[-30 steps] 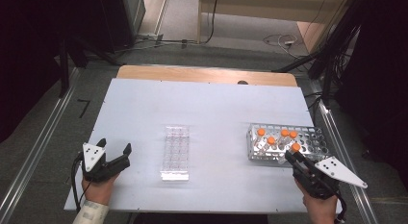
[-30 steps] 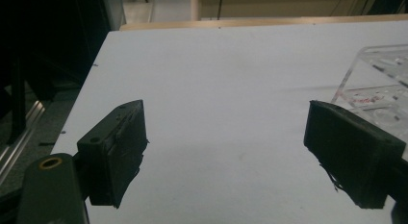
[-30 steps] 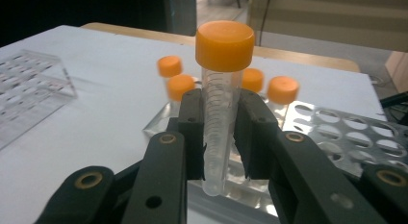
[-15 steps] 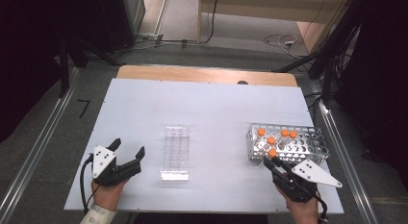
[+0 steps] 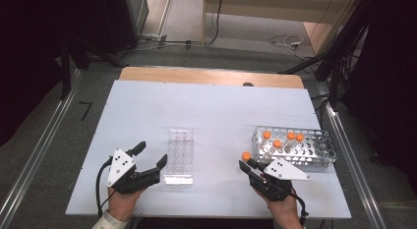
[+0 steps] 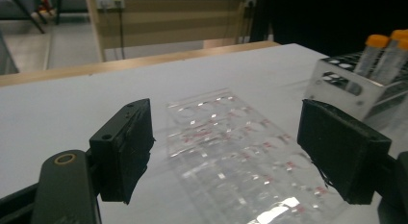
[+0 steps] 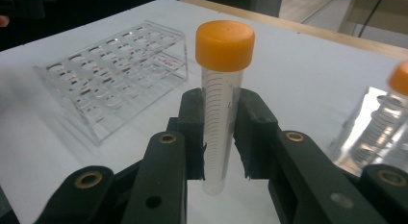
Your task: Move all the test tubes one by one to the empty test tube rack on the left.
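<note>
Orange-capped tube (image 7: 221, 104) being carried upright, pinched in right tool (image 5: 252, 166), between metal rack (image 5: 314, 155) and clear rack (image 5: 179, 157) on bench (image 5: 206, 106). Left tool (image 5: 150, 157) spread, jaws narrowing slightly, nothing between, nearing clear rack. Next, likely: steadying clear rack, lowering tube into well.

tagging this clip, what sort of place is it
Probably a lab-style test bench: a white table carries a clear tube rack and a metal rack of orange-capped tubes, with cables trailing on the floor behind.
</note>
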Demonstrator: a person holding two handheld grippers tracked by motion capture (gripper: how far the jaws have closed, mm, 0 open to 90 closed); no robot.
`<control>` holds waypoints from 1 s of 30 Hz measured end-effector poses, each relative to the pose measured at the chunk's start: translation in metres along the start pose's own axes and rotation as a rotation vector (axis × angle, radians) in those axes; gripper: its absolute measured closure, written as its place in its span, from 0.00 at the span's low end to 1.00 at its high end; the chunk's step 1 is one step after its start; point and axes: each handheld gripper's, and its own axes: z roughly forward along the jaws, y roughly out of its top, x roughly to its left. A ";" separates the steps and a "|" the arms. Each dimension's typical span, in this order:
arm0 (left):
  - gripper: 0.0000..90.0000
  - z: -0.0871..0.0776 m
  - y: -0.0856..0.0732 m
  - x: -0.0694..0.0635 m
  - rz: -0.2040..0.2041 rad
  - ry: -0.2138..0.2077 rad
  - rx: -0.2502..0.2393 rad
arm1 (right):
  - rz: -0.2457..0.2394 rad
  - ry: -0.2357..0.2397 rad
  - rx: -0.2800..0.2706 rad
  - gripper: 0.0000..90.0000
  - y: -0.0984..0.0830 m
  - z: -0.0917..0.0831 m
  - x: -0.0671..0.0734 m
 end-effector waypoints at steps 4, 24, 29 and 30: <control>0.25 0.005 0.005 -0.016 0.013 -0.087 0.002 | -0.007 0.014 0.001 0.80 0.003 0.007 0.005; 0.50 0.051 0.022 -0.065 0.064 -0.369 0.042 | -0.072 0.099 0.043 0.80 0.011 0.049 0.033; 0.55 0.060 0.023 -0.071 0.068 -0.411 0.055 | -0.083 0.112 0.055 0.80 0.011 0.052 0.036; 0.57 0.062 0.022 -0.074 0.071 -0.421 0.060 | -0.086 0.119 0.052 0.80 0.011 0.052 0.037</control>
